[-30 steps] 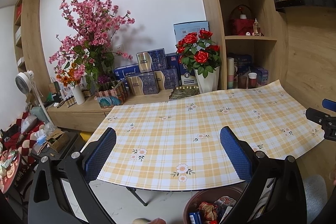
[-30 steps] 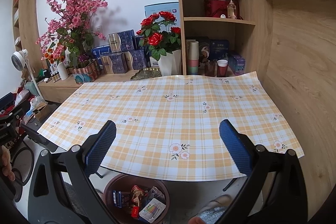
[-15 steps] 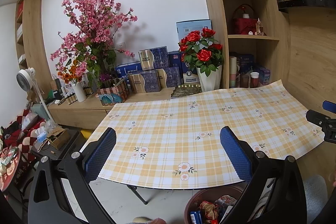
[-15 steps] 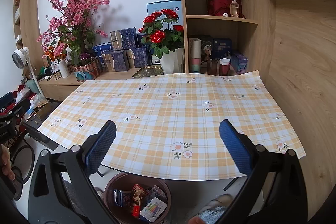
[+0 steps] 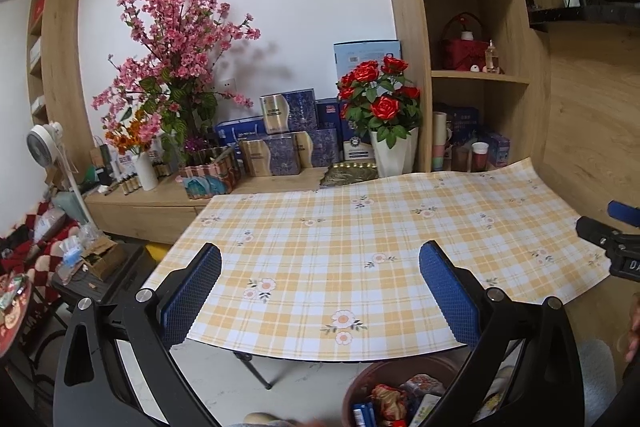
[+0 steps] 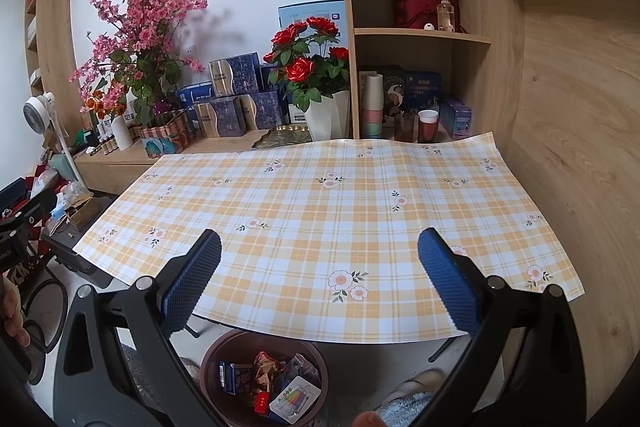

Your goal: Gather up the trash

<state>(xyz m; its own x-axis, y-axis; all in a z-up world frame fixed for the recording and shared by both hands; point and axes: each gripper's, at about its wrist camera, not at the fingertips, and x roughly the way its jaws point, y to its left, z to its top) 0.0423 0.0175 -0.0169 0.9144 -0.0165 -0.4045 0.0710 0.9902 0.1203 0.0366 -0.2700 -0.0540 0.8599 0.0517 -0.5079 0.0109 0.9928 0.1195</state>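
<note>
A round brown trash bin (image 6: 214, 359) stands on the floor under the table's near edge, holding several wrappers and small packets (image 6: 294, 397). In the left wrist view the same bin (image 5: 360, 383) shows at the bottom right. My left gripper (image 5: 320, 291) hangs open above the near edge of the yellow plaid tablecloth (image 5: 360, 227), nothing between its blue pads. My right gripper (image 6: 320, 287) is open too, above the cloth (image 6: 320, 207) and the bin. No loose trash shows on the tabletop.
A sideboard behind the table carries a pink blossom arrangement (image 5: 172, 67), red roses in a white vase (image 6: 316, 75), and blue boxes (image 5: 280, 147). Shelves with cups (image 6: 428, 125) stand at the right. A white fan (image 5: 44, 147) and clutter sit left. Slippered feet (image 6: 412, 399) are by the bin.
Both views have shifted slightly, with the scene drifting a little right and down in each. Both grippers stay open and empty.
</note>
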